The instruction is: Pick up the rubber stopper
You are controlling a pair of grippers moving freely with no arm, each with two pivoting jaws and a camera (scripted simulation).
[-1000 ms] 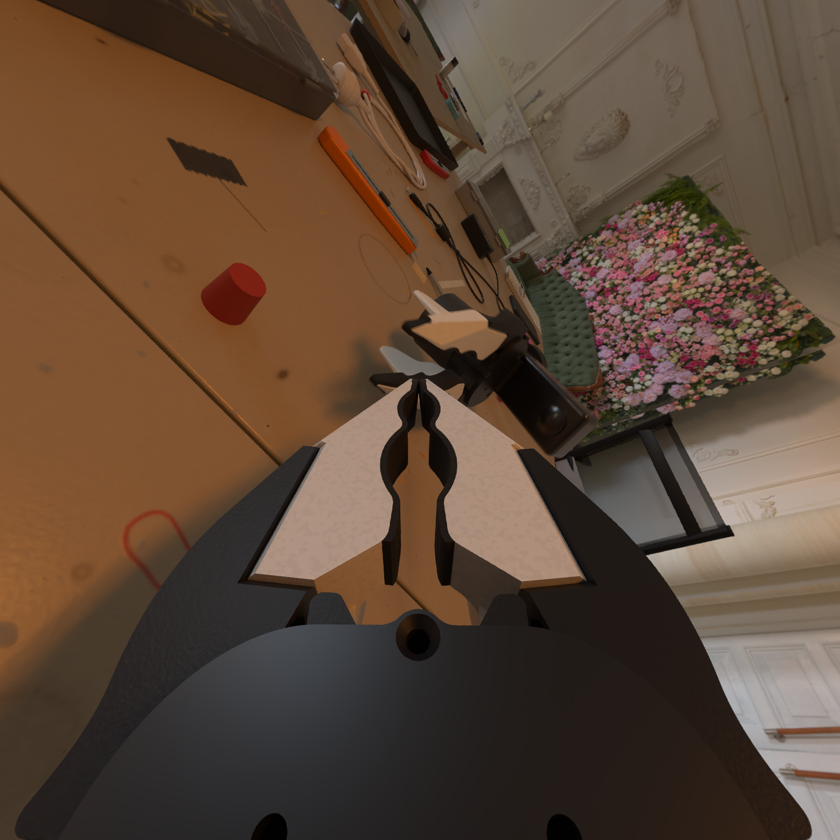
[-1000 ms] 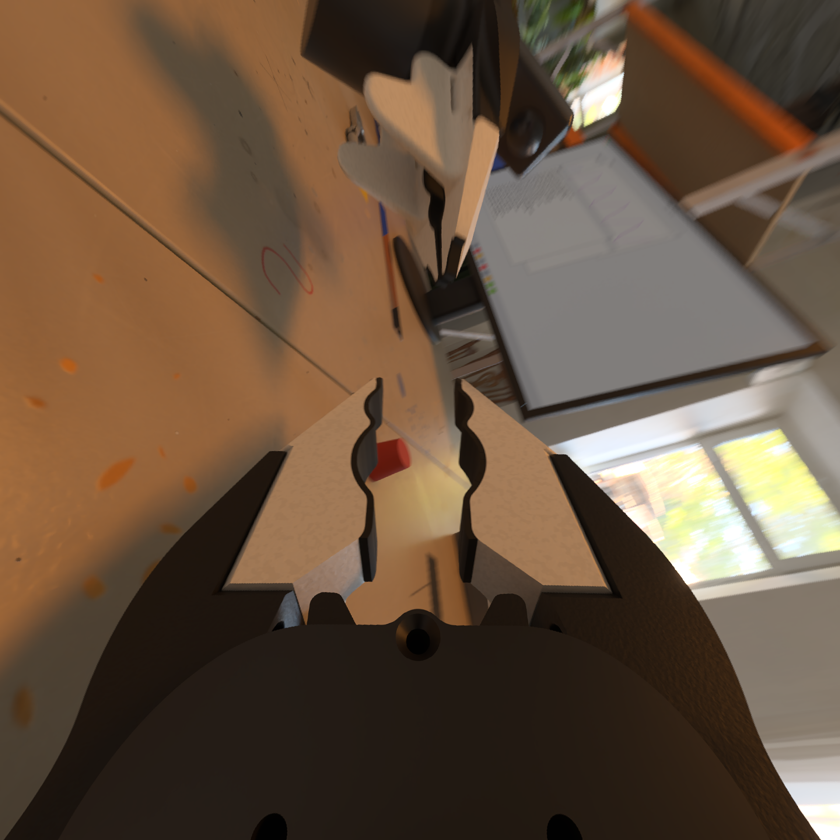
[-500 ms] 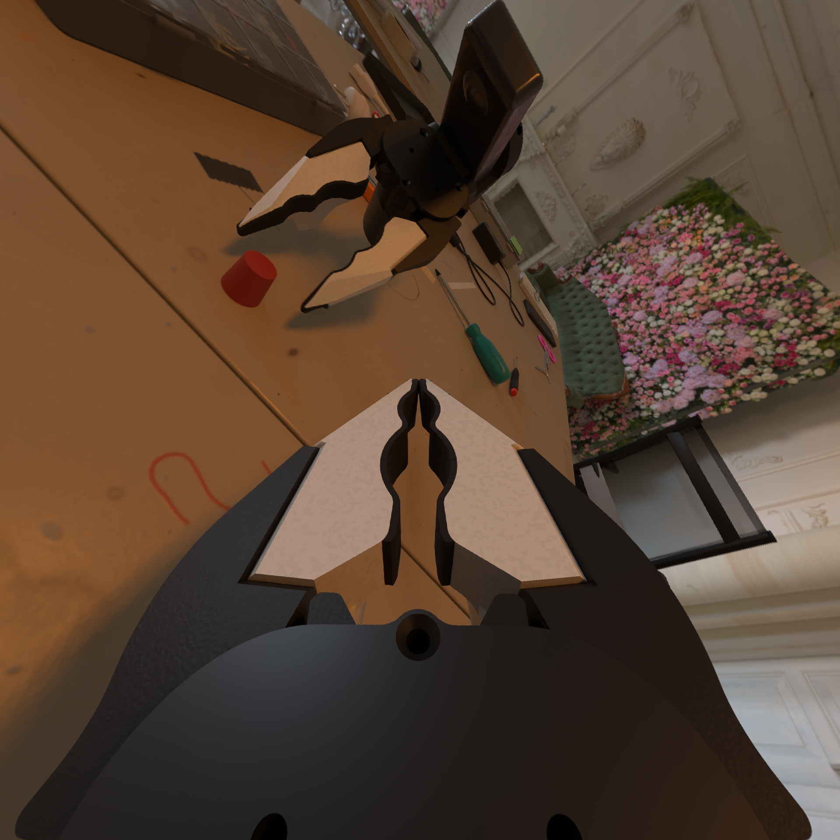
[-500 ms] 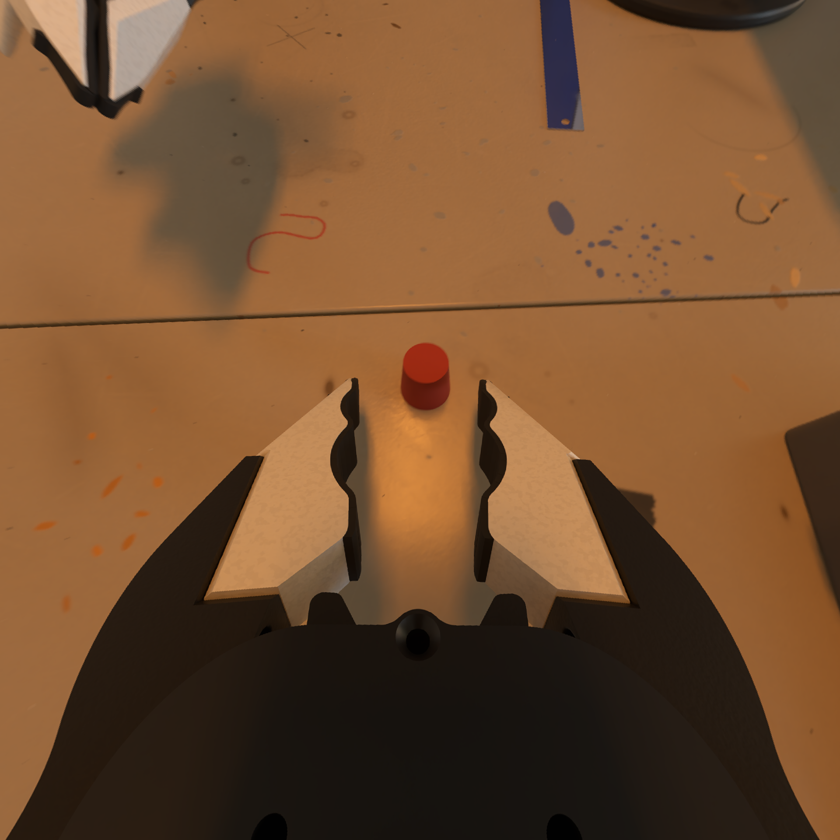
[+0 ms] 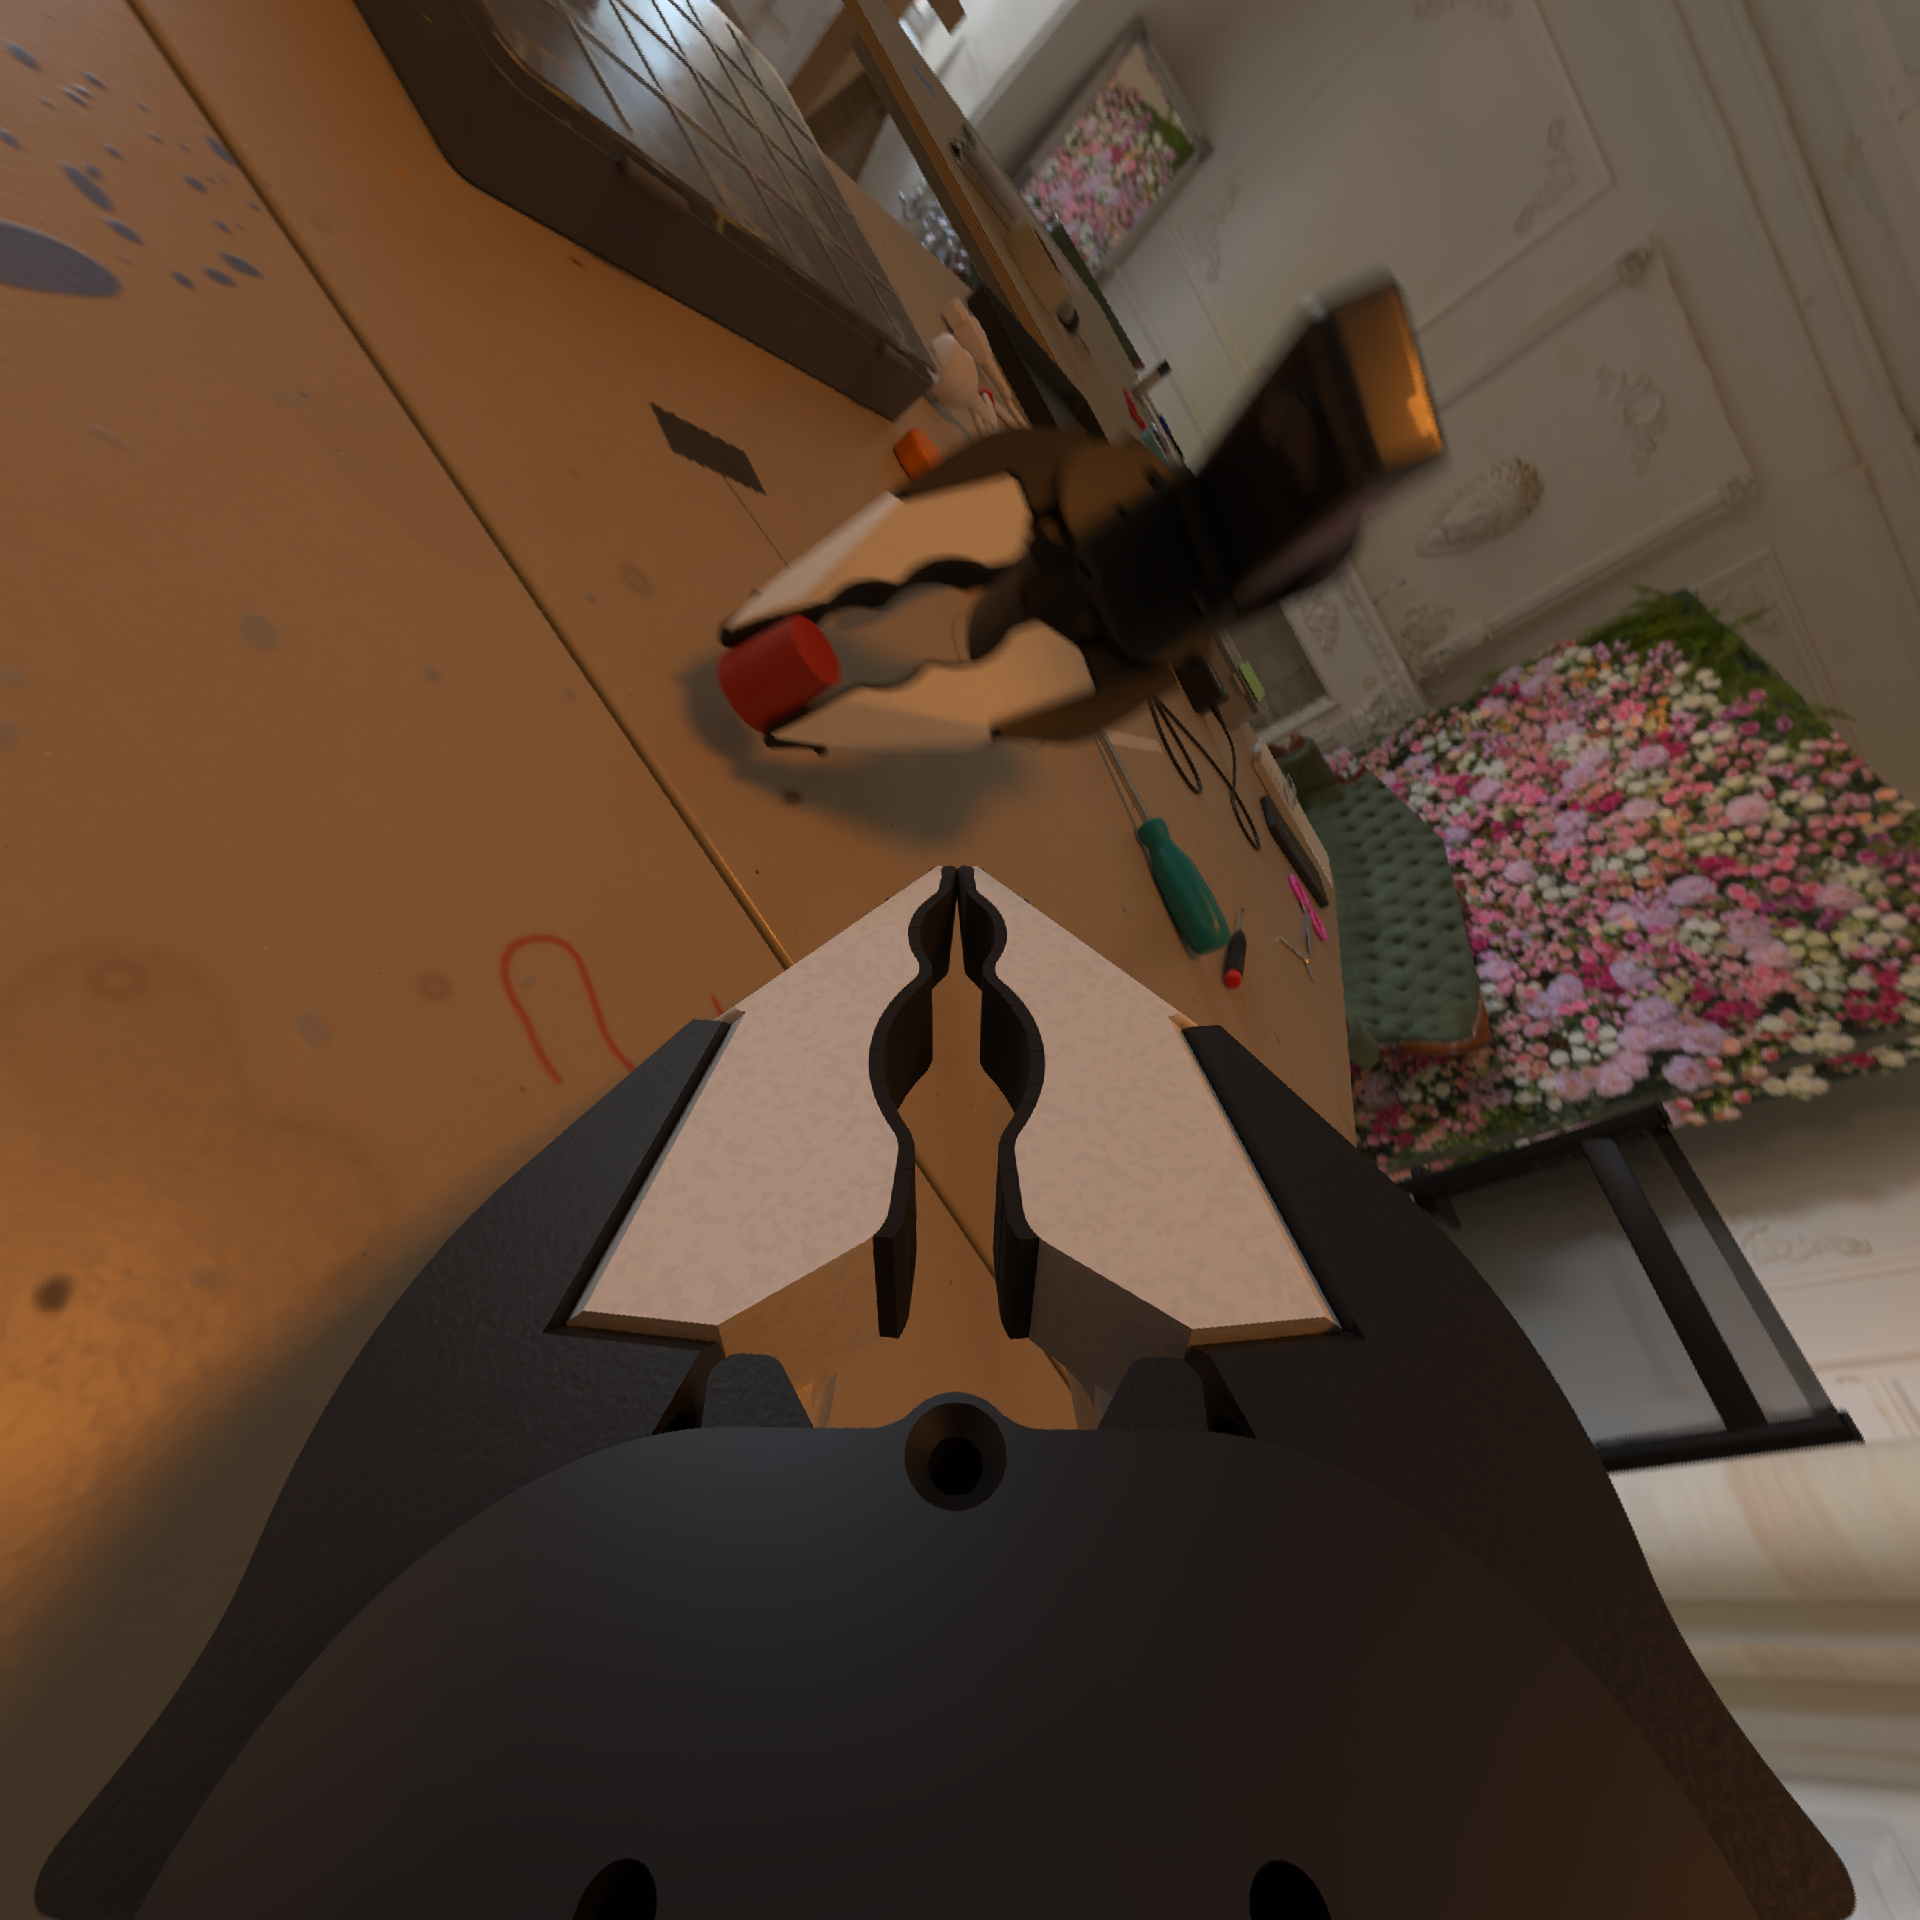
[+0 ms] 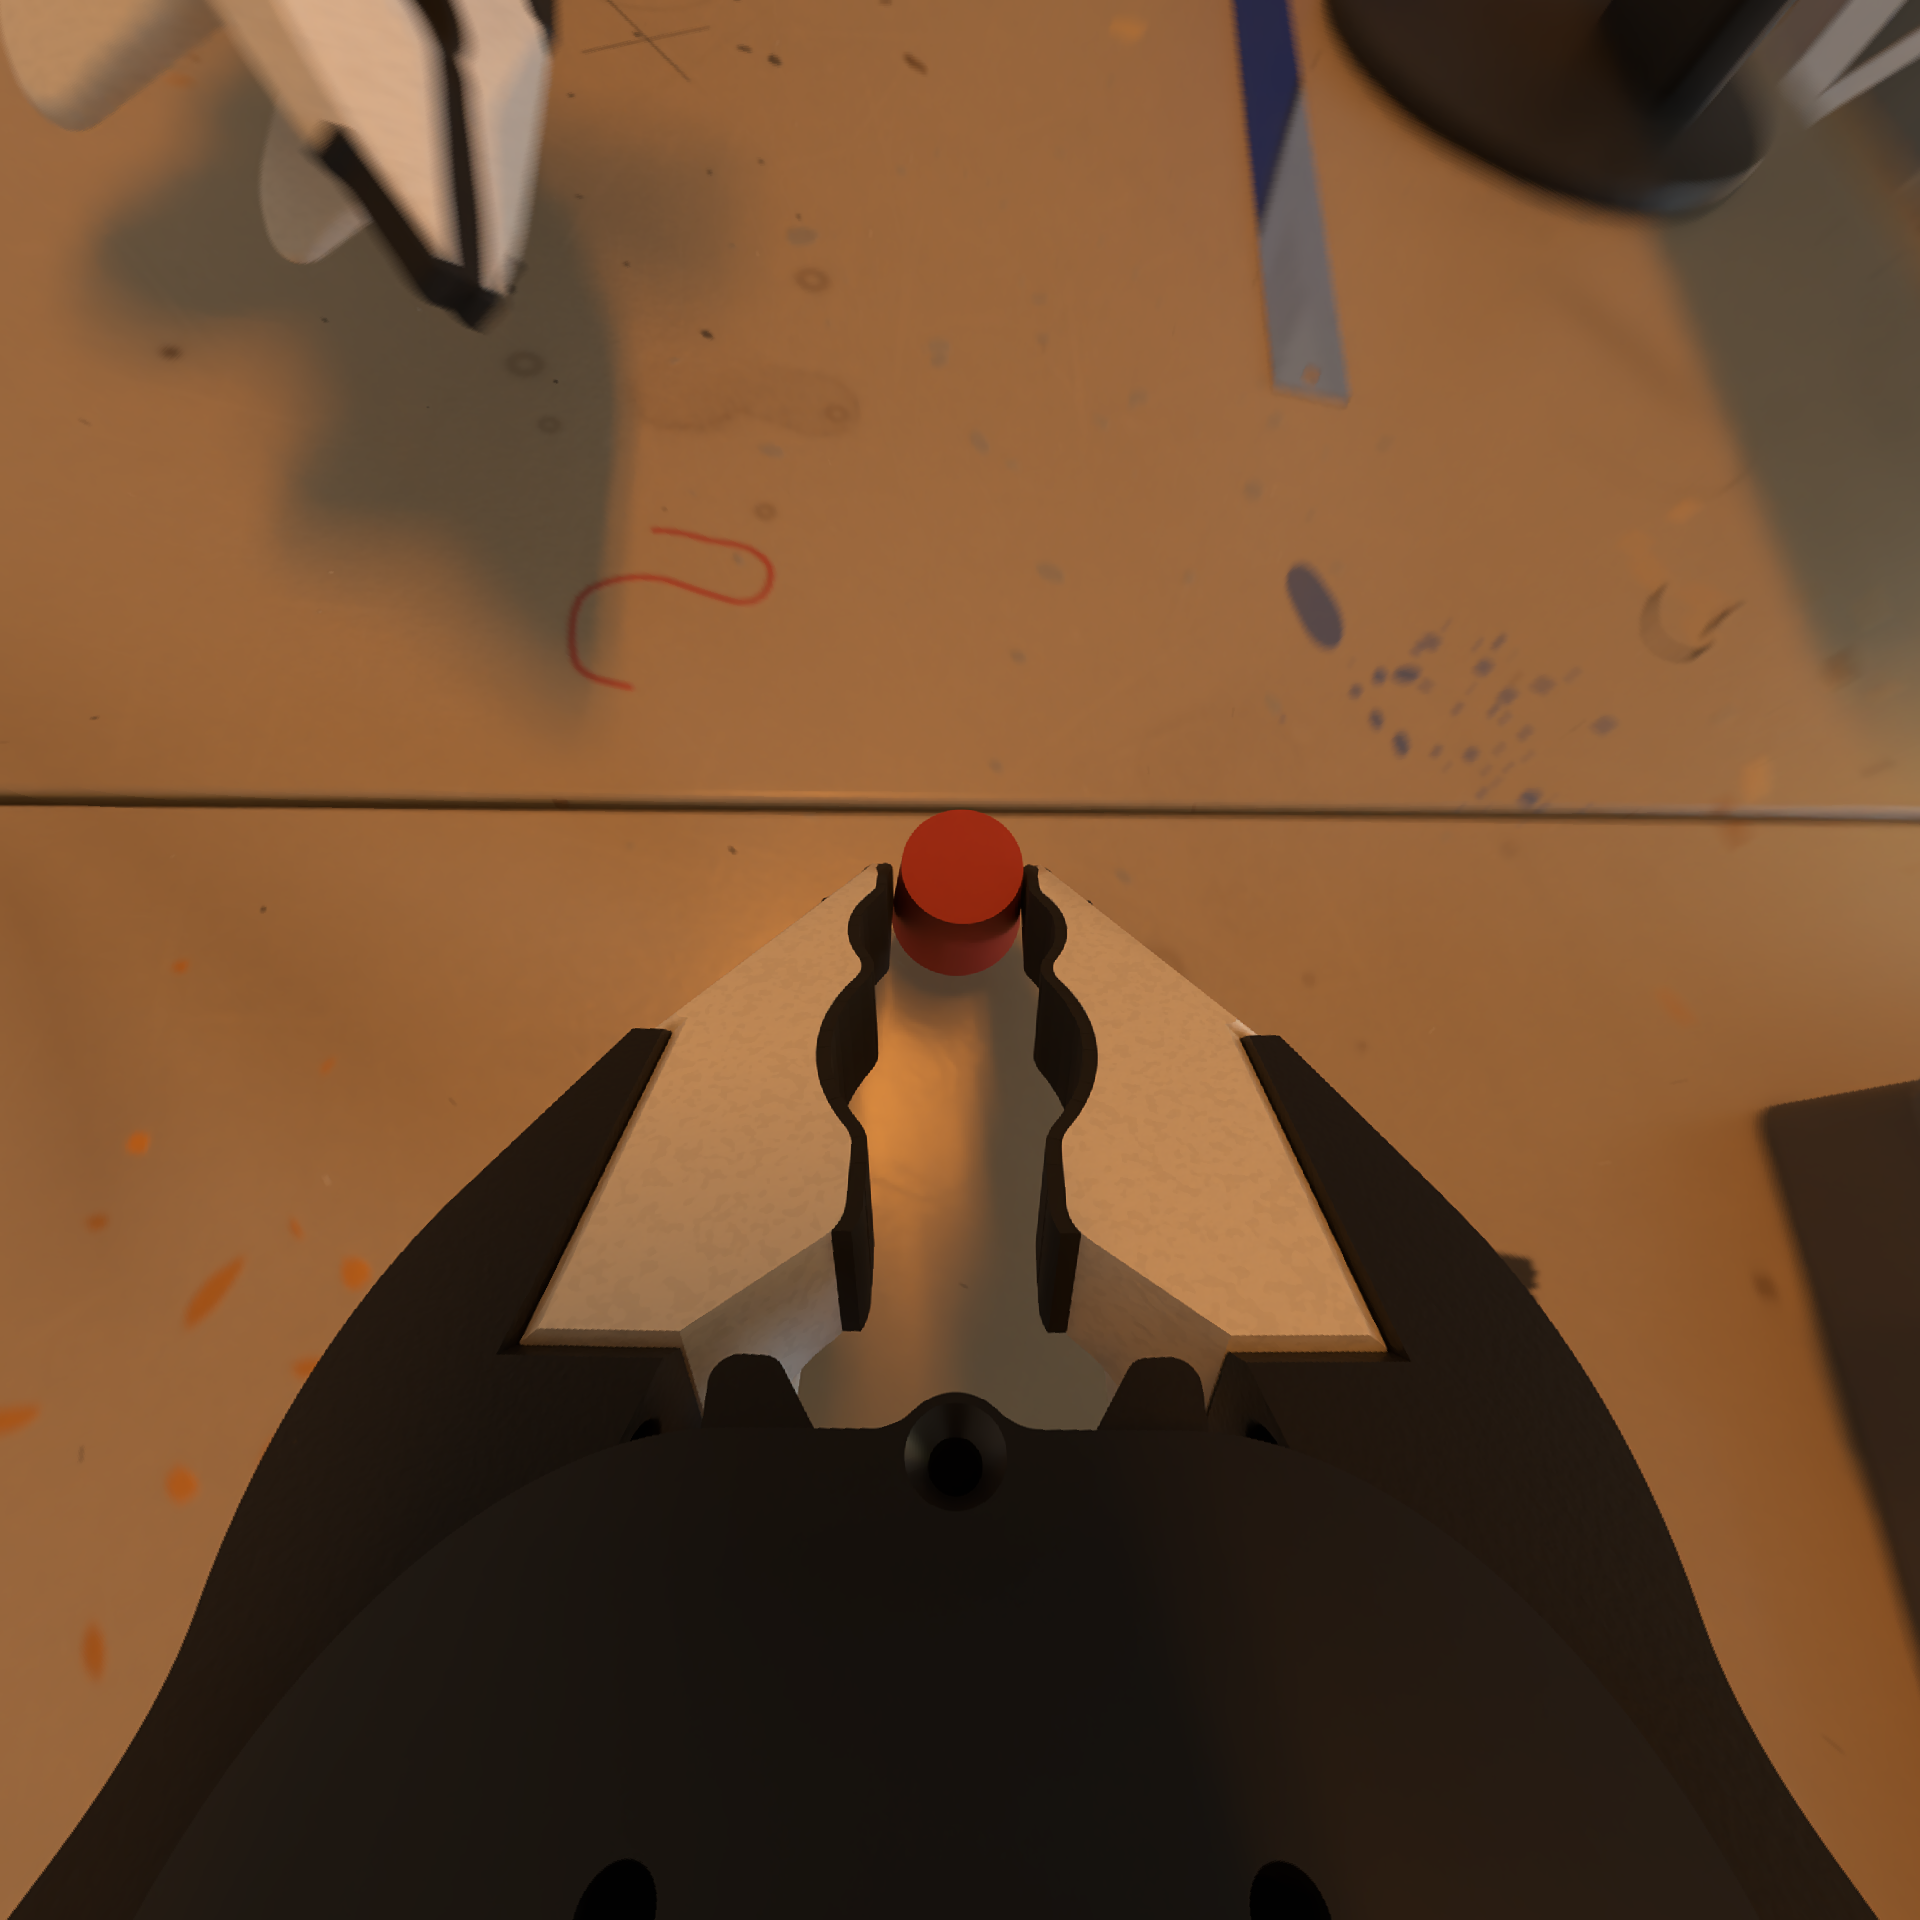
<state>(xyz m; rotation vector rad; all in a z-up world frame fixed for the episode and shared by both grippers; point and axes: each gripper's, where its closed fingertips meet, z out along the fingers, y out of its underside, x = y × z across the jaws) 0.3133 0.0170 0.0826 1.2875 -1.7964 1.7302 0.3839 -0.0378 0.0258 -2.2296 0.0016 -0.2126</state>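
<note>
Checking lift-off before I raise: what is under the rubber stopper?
Bare wooden tabletop and shadow surround the rubber stopper, pinched by the right tool. Its underside is hidden.

Matt red rubber stopper (image 6: 958, 891), stained wooden table (image 6: 312, 935), matt black gripper (image 6: 958, 883)

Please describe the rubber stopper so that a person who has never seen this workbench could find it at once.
Find the long seam that crosses the wooden workbench. Just on the near side of it, the right gripper has its two fingertips on either side of the stopper. It is a small, solid red, tapered plug with a flat round top, the only red block here; the nearby red squiggle is only a drawn line.
</note>
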